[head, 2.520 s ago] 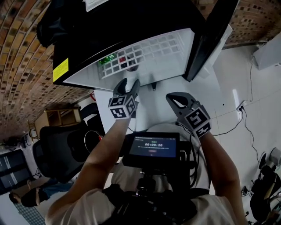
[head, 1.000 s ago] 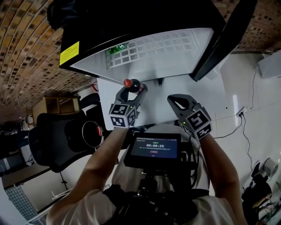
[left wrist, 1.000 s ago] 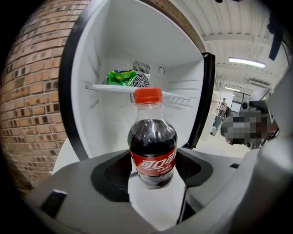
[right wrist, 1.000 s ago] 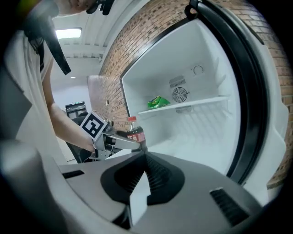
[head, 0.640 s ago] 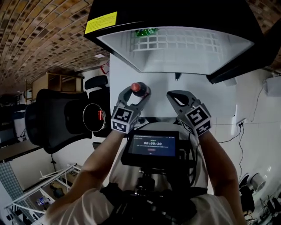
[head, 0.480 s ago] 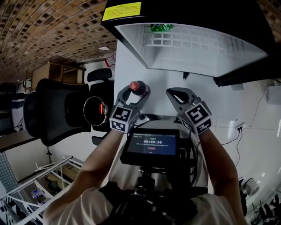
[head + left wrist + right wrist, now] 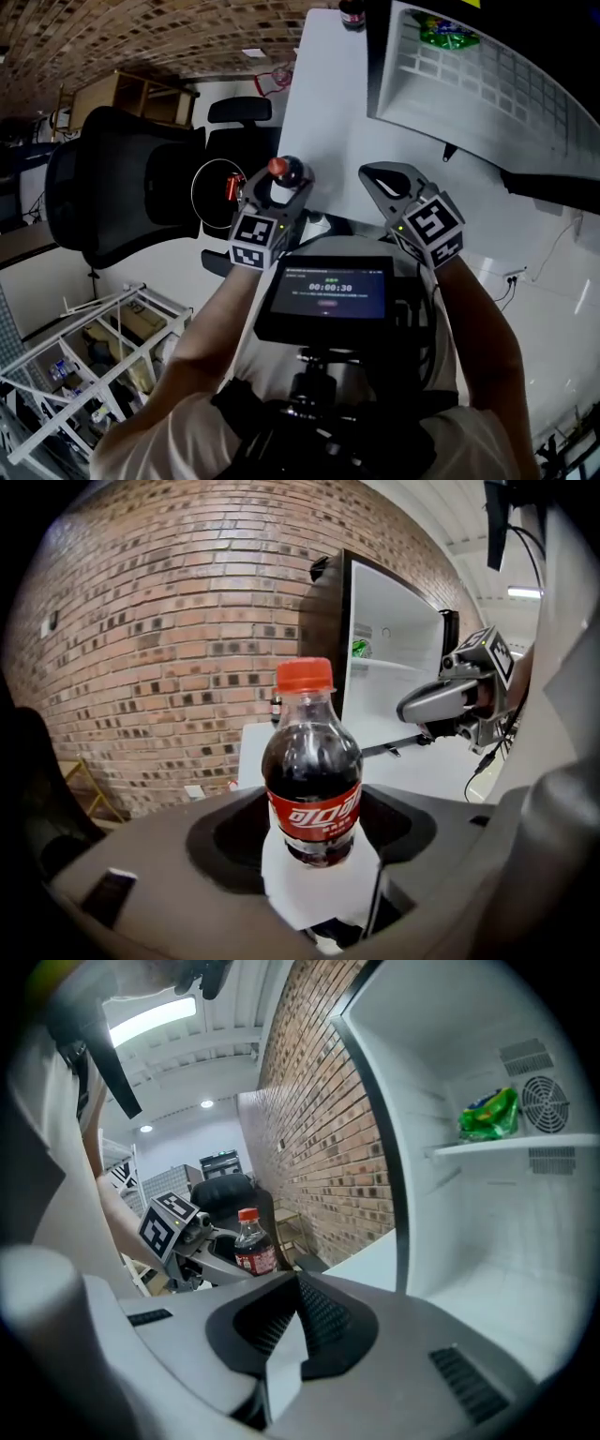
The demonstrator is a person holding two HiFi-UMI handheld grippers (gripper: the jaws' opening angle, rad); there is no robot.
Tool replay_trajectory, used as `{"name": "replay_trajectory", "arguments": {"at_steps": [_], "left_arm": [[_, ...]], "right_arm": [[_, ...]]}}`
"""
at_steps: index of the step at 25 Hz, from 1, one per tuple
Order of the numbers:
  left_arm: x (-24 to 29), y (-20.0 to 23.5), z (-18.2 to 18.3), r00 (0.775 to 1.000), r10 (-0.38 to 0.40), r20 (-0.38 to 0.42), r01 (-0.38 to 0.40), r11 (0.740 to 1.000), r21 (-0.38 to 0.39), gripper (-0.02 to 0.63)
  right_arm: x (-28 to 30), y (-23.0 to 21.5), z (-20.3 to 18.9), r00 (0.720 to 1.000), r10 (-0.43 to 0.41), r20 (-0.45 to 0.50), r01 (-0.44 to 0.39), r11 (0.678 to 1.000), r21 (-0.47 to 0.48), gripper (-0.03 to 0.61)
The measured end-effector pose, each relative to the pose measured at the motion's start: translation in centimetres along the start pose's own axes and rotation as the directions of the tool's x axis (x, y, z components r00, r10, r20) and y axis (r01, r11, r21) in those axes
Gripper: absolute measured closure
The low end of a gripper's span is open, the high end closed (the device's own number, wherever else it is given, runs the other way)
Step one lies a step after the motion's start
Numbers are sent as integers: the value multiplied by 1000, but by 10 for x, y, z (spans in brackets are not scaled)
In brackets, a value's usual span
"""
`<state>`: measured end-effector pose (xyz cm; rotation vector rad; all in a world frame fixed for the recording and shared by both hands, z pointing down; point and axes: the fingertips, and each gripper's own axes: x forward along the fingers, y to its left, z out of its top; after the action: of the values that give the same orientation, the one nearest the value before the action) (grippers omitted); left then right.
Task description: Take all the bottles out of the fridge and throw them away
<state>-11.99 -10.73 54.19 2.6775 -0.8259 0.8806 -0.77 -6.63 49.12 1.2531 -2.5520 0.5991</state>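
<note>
My left gripper (image 7: pixel 284 187) is shut on a small cola bottle (image 7: pixel 312 766) with a red cap and red label, held upright in front of the white table. The same cola bottle (image 7: pixel 282 178) shows in the head view, and the cola bottle (image 7: pixel 252 1242) shows in the right gripper view too. My right gripper (image 7: pixel 386 180) is shut with nothing between its jaws, to the right of the left one. The fridge (image 7: pixel 487 84) stands open at the upper right, with a green object (image 7: pixel 448 34) on its wire shelf. The green object (image 7: pixel 488 1113) lies near the fridge's back wall.
A black office chair (image 7: pixel 122 187) stands at the left, with a round black bin (image 7: pixel 217 192) beside it. A dark bottle (image 7: pixel 352 11) stands on the white table (image 7: pixel 323 103) by the fridge. A metal rack (image 7: pixel 84 356) is at lower left. Brick wall (image 7: pixel 159 621) behind.
My left gripper pulled the cola bottle out of the fridge and back toward me. The view has swung left, so the fridge sits at the upper right and the chair and bin are nearer.
</note>
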Motion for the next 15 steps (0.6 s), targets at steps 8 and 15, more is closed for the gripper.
{"name": "replay_trajectory", "arguments": {"at_steps": [8,15], "left_arm": [[-39,75,-52,993,105,-51,-110,988,-106,301],[-67,137,-107,972,205,-115,-224,957,-186,301]], "right_arm": [[71,32,17,994,96,-48,-97,995,-31,578],[120,52,22,985,149,-89,-154,987,-53,578]]}}
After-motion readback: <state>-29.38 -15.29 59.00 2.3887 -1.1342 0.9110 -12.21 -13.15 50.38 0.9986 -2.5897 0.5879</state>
